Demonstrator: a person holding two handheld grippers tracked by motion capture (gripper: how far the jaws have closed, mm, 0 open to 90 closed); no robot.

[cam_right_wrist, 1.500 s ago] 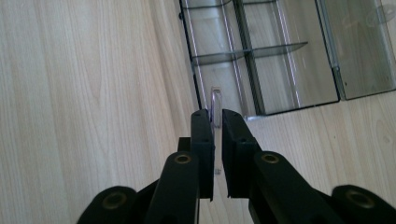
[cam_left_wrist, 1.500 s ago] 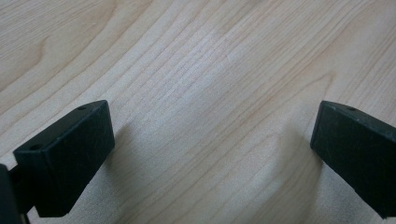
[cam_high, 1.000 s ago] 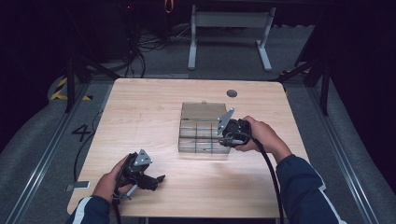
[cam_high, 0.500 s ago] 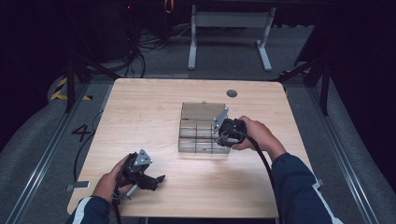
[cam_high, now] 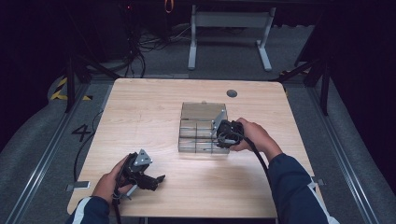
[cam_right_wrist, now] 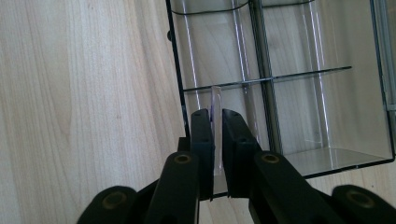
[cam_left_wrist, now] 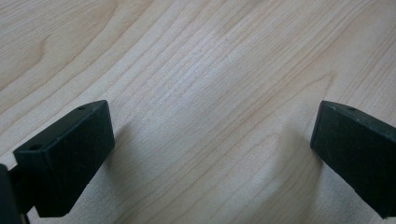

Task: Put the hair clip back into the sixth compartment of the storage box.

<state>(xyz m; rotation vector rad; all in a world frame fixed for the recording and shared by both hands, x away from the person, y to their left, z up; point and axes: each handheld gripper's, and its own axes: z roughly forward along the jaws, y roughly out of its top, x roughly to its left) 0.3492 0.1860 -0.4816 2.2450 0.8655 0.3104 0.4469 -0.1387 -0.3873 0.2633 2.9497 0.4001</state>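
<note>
A light wooden table (cam_high: 140,112) carries 1 clear compartment box (cam_high: 201,128), right of centre, mid-depth.

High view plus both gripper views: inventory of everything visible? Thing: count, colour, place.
Light wooden table: 1, pale wood grain, centre of the high view.
Clear plastic compartment box with dividers: 1, transparent with dark edges, middle of the table, right of centre.
Thin clear plastic divider strip: 1, transparent, pinched upright between the right jaws over the box.
Dark round grommet: 1, grey, far edge of the table.
Grey metal desk frame: 1, light grey, floor beyond the table.
Left hand-held gripper: 1, black, near left of the table, jaws open, nothing between them.
Right hand-held gripper: 1, black, at the box's right side, shut on the strip.
</note>
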